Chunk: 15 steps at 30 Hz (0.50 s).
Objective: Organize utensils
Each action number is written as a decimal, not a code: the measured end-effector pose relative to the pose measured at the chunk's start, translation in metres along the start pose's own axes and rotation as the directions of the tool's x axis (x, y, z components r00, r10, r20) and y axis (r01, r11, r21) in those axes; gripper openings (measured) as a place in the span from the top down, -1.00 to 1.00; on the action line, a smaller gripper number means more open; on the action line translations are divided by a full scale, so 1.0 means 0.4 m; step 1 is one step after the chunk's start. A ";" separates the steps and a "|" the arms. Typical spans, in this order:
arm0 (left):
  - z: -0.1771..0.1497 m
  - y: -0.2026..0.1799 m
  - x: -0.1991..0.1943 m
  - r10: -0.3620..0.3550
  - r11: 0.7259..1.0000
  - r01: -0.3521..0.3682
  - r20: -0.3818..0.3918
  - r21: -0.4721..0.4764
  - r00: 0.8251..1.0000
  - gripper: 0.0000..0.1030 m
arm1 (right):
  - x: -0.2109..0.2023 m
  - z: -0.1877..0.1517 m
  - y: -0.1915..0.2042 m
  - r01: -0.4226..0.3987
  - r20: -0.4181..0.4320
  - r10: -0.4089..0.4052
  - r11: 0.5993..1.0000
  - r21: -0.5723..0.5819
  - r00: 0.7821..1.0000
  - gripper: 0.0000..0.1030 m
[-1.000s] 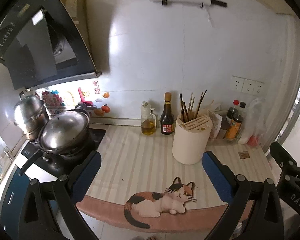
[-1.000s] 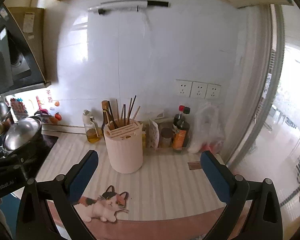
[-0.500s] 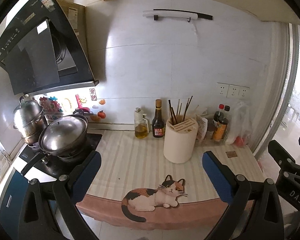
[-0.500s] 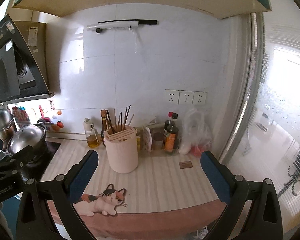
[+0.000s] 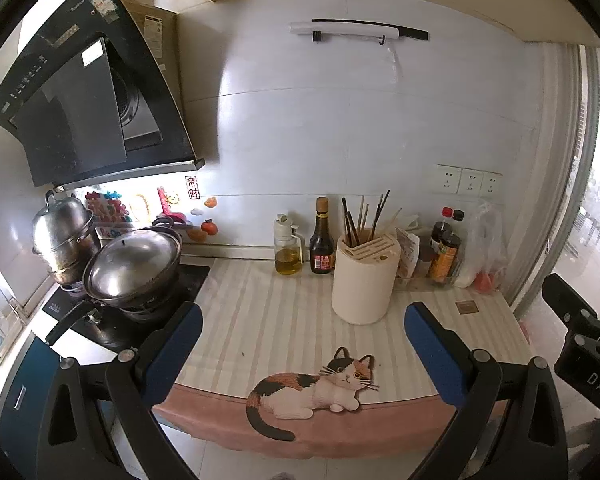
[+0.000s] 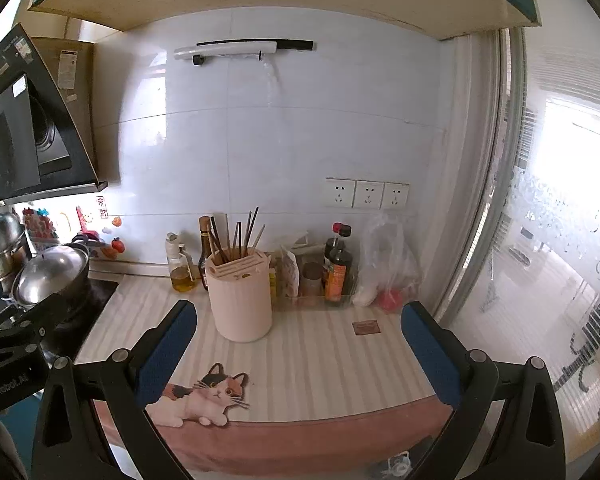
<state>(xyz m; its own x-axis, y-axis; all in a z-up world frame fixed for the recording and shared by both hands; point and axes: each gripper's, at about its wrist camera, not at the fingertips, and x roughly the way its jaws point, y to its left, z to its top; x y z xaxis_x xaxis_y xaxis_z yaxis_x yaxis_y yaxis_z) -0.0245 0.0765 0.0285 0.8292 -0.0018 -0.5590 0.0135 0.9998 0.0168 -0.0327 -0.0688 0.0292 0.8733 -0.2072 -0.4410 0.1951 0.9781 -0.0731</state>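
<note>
Kitchen wall tiles back a striped bench (image 5: 260, 320). At far left a lidded wok (image 5: 134, 264) sits on the stove. The left gripper (image 5: 300, 332) hangs with jaws wide apart, holding nothing. Ahead and slightly right of it stands the cream holder (image 5: 364, 280), chopsticks (image 5: 364, 216) upright in its slots. The right gripper (image 6: 298, 332), equally wide and empty, has the holder ahead-left, and looks about as near.
</note>
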 end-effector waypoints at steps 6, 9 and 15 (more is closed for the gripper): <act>-0.003 0.000 -0.005 0.004 1.000 -0.004 -0.001 0.001 1.000 -1.00 | 0.001 0.001 0.002 -0.015 -0.004 0.015 1.000 -0.010 1.000 -1.00; -0.005 0.001 -0.007 0.006 1.000 -0.006 -0.001 0.001 1.000 -1.00 | 0.000 0.000 0.006 -0.020 -0.009 0.020 1.000 -0.012 1.000 -1.00; -0.004 0.002 -0.009 0.005 1.000 -0.005 0.001 0.000 1.000 -1.00 | -0.002 -0.001 0.010 -0.023 -0.008 0.023 1.000 -0.016 1.000 -1.00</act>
<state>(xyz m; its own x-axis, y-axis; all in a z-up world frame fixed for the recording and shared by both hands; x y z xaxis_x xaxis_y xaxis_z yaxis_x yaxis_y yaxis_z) -0.0284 0.0772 0.0290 0.8298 0.0034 -0.5581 0.0094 0.9998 0.0201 -0.0330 -0.0645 0.0289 0.8741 -0.1842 -0.4494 0.1677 0.9828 -0.0768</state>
